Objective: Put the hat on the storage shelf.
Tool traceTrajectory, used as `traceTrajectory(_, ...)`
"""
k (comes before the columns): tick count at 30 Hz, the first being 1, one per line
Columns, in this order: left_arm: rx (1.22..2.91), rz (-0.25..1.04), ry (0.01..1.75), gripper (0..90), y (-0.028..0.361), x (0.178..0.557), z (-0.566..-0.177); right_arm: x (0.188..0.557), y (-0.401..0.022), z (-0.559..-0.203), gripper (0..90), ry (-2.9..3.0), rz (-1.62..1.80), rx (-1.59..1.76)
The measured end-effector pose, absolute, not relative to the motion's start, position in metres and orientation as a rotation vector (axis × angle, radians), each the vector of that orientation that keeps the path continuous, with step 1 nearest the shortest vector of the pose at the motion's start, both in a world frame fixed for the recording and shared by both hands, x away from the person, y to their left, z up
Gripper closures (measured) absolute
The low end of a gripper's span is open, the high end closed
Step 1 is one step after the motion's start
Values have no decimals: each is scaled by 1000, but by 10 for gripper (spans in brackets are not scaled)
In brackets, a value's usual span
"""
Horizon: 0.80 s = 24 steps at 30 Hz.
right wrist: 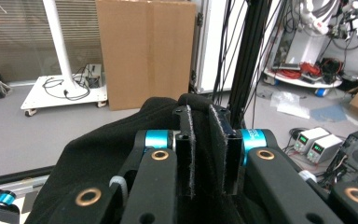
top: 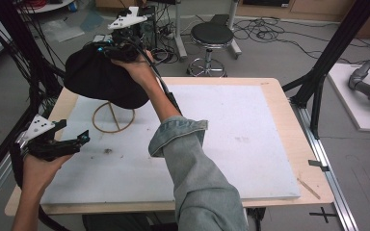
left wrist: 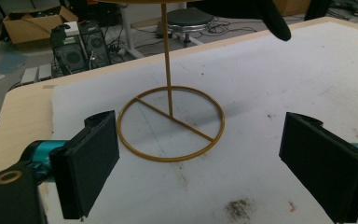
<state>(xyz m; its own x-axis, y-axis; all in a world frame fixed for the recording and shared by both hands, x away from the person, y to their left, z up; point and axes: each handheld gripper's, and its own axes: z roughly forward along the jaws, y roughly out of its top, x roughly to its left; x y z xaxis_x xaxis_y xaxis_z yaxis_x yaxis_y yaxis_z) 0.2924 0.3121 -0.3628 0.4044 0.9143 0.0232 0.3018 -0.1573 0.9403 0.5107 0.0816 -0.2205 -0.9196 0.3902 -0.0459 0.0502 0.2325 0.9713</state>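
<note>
A soft black hat (top: 101, 79) sits over the top of a gold wire stand (top: 113, 118) at the table's far left. My right gripper (top: 107, 48) is above it, shut on a fold of the hat. In the right gripper view the jaws (right wrist: 200, 140) pinch black fabric (right wrist: 102, 144) between the pads. My left gripper (top: 74, 132) hovers open near the table's left edge, short of the stand. In the left gripper view its pads (left wrist: 91, 163) stand wide apart with nothing between them. They face the stand's ring base (left wrist: 168, 158) and pole. An edge of the hat (left wrist: 261, 11) hangs at the top.
A white mat (top: 231, 144) covers most of the wooden table. My right forearm in a denim sleeve (top: 192, 163) crosses the middle. A black stool (top: 212, 36) stands behind the table, and a black frame post (top: 318, 72) is at the right corner.
</note>
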Motion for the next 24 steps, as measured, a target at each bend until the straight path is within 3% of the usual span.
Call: traceTrajectory(24, 1693, 781, 1073, 121, 310, 293, -363, 510, 91, -230, 795, 2301, 1675, 423)
